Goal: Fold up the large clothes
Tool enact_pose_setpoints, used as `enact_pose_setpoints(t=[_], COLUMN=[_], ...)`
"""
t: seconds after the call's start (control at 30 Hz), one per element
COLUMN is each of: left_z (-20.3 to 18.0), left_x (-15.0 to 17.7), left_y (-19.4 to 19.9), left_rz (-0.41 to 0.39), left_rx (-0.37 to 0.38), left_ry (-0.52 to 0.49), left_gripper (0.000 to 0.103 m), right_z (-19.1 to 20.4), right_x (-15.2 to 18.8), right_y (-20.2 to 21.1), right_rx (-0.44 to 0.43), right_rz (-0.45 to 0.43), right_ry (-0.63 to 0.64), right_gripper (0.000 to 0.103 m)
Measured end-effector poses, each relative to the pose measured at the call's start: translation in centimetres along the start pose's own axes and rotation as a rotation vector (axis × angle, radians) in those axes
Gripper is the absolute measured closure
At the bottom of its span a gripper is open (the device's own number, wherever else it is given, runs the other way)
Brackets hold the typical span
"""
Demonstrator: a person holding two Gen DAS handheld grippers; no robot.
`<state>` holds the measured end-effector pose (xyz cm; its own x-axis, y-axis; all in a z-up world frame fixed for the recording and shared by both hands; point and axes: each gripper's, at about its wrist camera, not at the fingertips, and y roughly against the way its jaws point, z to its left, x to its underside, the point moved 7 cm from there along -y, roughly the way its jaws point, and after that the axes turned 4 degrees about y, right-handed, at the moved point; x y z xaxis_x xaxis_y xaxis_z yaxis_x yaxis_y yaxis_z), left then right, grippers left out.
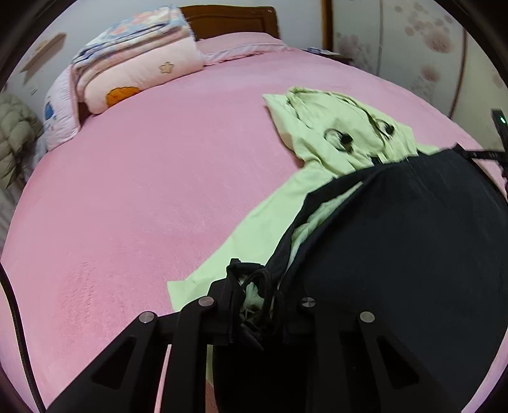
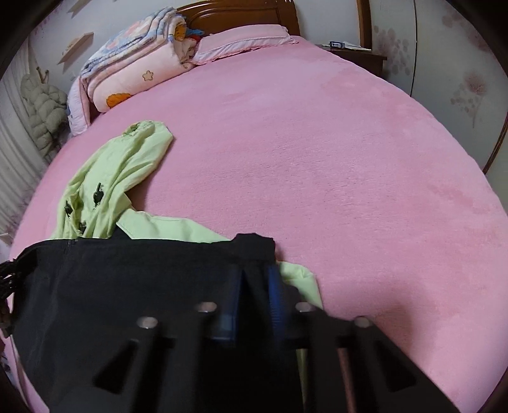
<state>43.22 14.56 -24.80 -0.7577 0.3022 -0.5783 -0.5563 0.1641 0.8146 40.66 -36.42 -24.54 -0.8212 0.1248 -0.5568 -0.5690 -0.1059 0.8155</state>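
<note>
Across most of both views spreads the pink bed (image 1: pixel 143 197), with a stack of folded quilts (image 1: pixel 133 63) at its head by the wooden headboard (image 1: pixel 228 19) and a padded grey coat (image 1: pixel 12 136) hanging off to one side.

On the bed lies the garment (image 2: pixel 127 286), black on one face and light green on the other. Its green hood (image 1: pixel 333 133), with black cord toggles, rests crumpled toward the middle of the bed, and one green sleeve (image 1: pixel 241 235) runs flat along the cover. The black hem is lifted off the bed and stretched as a sheet between the two grippers.

At one end of that hem, the left gripper (image 1: pixel 258 295) is clamped on the corner, with drawcord bunched between its fingers. At the other end, the right gripper (image 2: pixel 255 286) is pinched on the black edge too, though that view is blurred with motion.

By my reading the folding is at an early stage: the hem looks raised for a first fold toward the hood, but nothing is laid over yet. The sleeves and hood are untucked, and no tidy folded shape exists so far.
</note>
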Motion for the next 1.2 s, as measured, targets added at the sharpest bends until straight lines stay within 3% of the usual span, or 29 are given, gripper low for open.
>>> enact_pose_setpoints(t=[0.27,0.4,0.5,0.53,0.63,0.83,0.93,1.07,1.2], left_z=[0.7,1.4,2.1,2.5,4.4,7.9,5.7,0.6,-3.1], left_x=[-3.2,-3.7,-2.7,-2.4,-2.4,-3.6,-4.6,-5.7,-5.6], left_y=[-0.3,-3.3,-5.9,-6.4,-5.9,-0.8,0.9,0.3,-2.5], left_rz=[0.0,0.077,0.158,0.169,0.15,-0.012,-0.06,-0.038,0.007], left_rx=[-0.063,-0.085,-0.135,-0.168,-0.24,-0.273,-0.273,-0.194,-0.26], left_ry=[0.098,0.165,0.22,0.249,0.343,0.565,0.522,0.447,0.38], left_gripper=[0.086,0.083,0.068,0.055,0.035,0.035,0.035,0.035,0.035], right_z=[0.7,0.8,0.9,0.9,0.8,1.8,4.5,11.5,17.4], right_x=[-2.6,-4.0,-3.8,-3.4,-2.8,-3.6,-4.1,-3.9,-3.0], right_y=[2.2,1.7,-0.5,-1.5,-2.6,0.4,2.4,3.1,1.2], right_rx=[0.033,0.088,0.15,0.174,0.229,0.291,0.258,0.151,0.091], right_rz=[-0.12,-0.136,-0.082,-0.047,-0.002,-0.069,-0.129,-0.128,-0.084], right_ry=[-0.014,-0.031,-0.026,-0.023,-0.01,-0.002,0.021,0.099,0.18], right_gripper=[0.095,0.095,0.095,0.094,0.087,0.083,0.082,0.077,0.077])
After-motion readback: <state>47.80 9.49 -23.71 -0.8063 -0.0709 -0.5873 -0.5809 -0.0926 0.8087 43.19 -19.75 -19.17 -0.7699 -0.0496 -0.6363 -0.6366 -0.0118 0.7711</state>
